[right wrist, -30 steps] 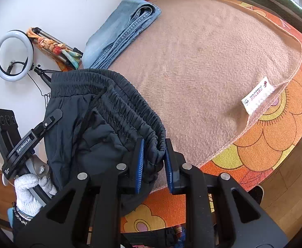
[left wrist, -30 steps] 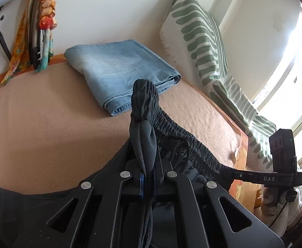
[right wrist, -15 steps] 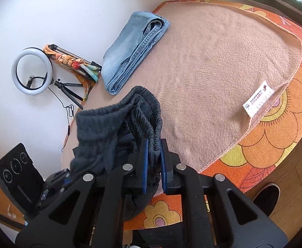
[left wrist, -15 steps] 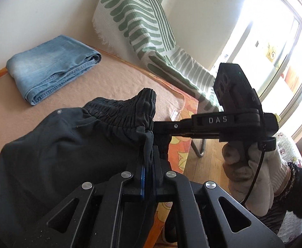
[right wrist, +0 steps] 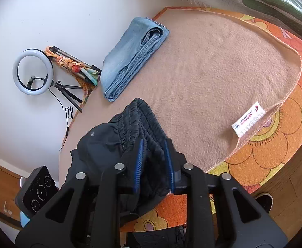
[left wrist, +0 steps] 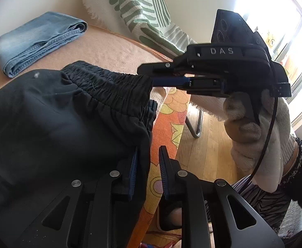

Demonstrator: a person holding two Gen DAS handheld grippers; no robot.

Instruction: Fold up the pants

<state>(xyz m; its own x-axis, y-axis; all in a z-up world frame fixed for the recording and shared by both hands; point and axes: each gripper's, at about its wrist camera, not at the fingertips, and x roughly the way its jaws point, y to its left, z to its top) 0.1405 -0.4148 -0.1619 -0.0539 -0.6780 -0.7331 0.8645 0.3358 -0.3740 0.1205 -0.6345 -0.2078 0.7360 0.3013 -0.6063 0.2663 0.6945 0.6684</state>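
Found the black pants (left wrist: 58,113) heaped on the tan blanket (right wrist: 212,72), nearer the cameras than the folded jeans (right wrist: 130,57) and clear of them, with bare blanket between. Saw the elastic waistband turned toward the jeans and doubled over itself, the rest of the cloth spilling away from the jeans over the bed's edge.

Caught the left gripper (left wrist: 147,155) with its jaws parting: narrow gap, one pad against the hanging edge of the fabric, the other pad clear of it, so nothing clamped. Caught the right gripper (right wrist: 154,144) opening too, jaws at a modest width, the bunched waistband filling the space between the pads but no longer squeezed flat. Noted the gloved hand (left wrist: 254,134) working that tool from the side away from the jeans.

Judged this as the letting-go at the end of a fold, waistband halves brought together and set down. Looked far from finished: cloth lumpy, legs not laid out.

Judged the next move to call for drawing both tools back free of the fabric without dragging the waistband, then taking hold lower on the legs and bringing them up toward the jeans side, flat and square.
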